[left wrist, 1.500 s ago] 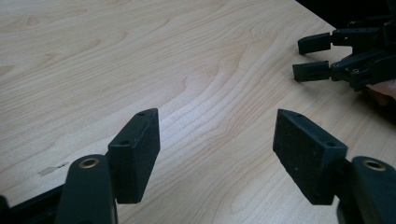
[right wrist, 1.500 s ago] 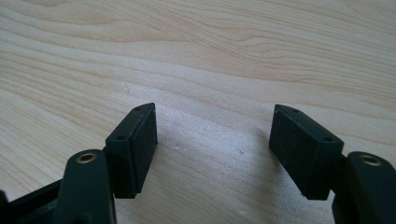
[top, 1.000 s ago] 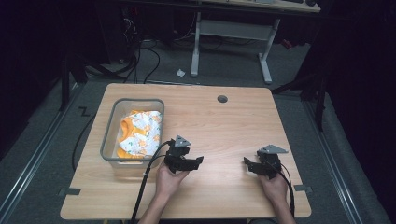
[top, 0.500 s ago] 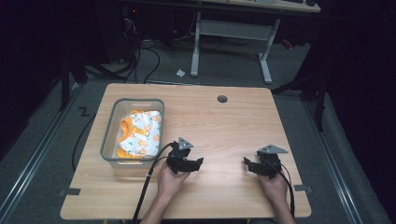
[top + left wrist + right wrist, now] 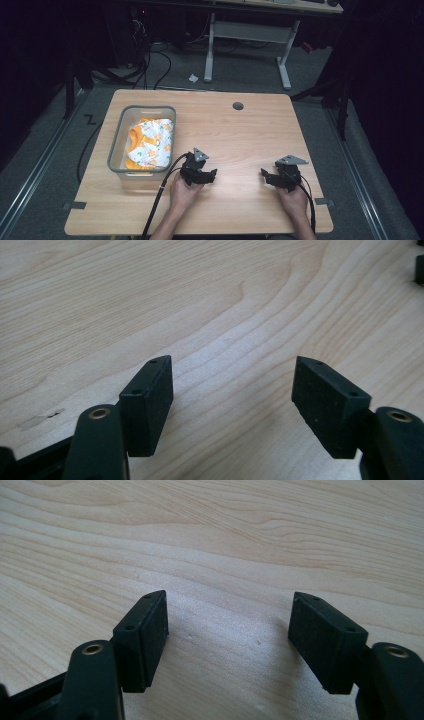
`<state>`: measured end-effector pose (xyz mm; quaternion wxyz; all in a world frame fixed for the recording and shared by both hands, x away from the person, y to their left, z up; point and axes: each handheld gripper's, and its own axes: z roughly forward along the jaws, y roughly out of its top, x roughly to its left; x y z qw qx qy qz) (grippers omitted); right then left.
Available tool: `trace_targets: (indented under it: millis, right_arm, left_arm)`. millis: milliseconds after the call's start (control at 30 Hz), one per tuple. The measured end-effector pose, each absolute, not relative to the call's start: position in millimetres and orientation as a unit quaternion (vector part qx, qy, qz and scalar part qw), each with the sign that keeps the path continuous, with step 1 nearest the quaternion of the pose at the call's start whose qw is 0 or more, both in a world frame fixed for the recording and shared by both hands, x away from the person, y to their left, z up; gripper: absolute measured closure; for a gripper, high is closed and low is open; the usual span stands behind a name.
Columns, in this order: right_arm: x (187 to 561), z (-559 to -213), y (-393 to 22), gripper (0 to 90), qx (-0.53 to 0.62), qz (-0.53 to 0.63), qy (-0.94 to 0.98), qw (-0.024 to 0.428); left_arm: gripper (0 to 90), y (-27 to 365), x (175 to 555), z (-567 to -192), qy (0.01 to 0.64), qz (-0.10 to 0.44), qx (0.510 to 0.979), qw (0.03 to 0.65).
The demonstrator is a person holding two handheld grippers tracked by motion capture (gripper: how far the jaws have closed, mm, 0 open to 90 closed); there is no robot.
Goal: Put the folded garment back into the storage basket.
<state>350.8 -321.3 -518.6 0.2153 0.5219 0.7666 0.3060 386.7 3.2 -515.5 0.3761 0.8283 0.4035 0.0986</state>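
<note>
Against the picture from a second ago, the left gripper [image 5: 210, 176] sits a touch nearer the desk's [image 5: 240, 130] near edge and lower; the right gripper [image 5: 265, 176] has kept its place, and the bin [image 5: 116, 150] and its contents lie as they did.

Counting from the near edge: two hands, the left hand [image 5: 182, 192] and the right hand [image 5: 294, 200], each holding one gripper. Both grippers lie low over the bare wood toward the near edge, the left one about mid-desk and the right one toward the near right corner, well apart, tips turned toward each other. In the left gripper view the left gripper [image 5: 232, 390] has its two pads standing wide apart with plain wood grain between them. The right gripper view shows the right gripper [image 5: 227, 632] the same way, spread wide and holding nothing. One cable trails from each, off the near edge.

Farther out, one clear bin stands by the left edge, just beside the left gripper. Inside lies what looks like one crumpled cloth [image 5: 150, 142], white with orange print, though the high view is too small to tell whether it is a single piece. Near the far edge there is one round grommet hole [image 5: 238, 106].
</note>
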Motion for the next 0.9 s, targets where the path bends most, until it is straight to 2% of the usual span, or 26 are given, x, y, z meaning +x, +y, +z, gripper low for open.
trace_targets:
  millis: [233,433,900]
  right_arm:
    - [350.8,-518.6,-321.3,32.6,0.522,0.306,0.767,0.215]
    - [350.8,-518.7,-321.3,32.6,0.522,0.306,0.767,0.216]
    - [350.8,-518.6,-321.4,32.7,0.522,0.305,0.767,0.215]
  left_arm:
    - [33.9,3.1,390.5,-521.8,0.399,0.113,0.829,0.375]
    - [33.2,0.8,387.8,-525.4,0.395,0.148,0.829,0.368]
    - [26.7,0.5,387.7,-525.6,0.395,0.146,0.83,0.365]
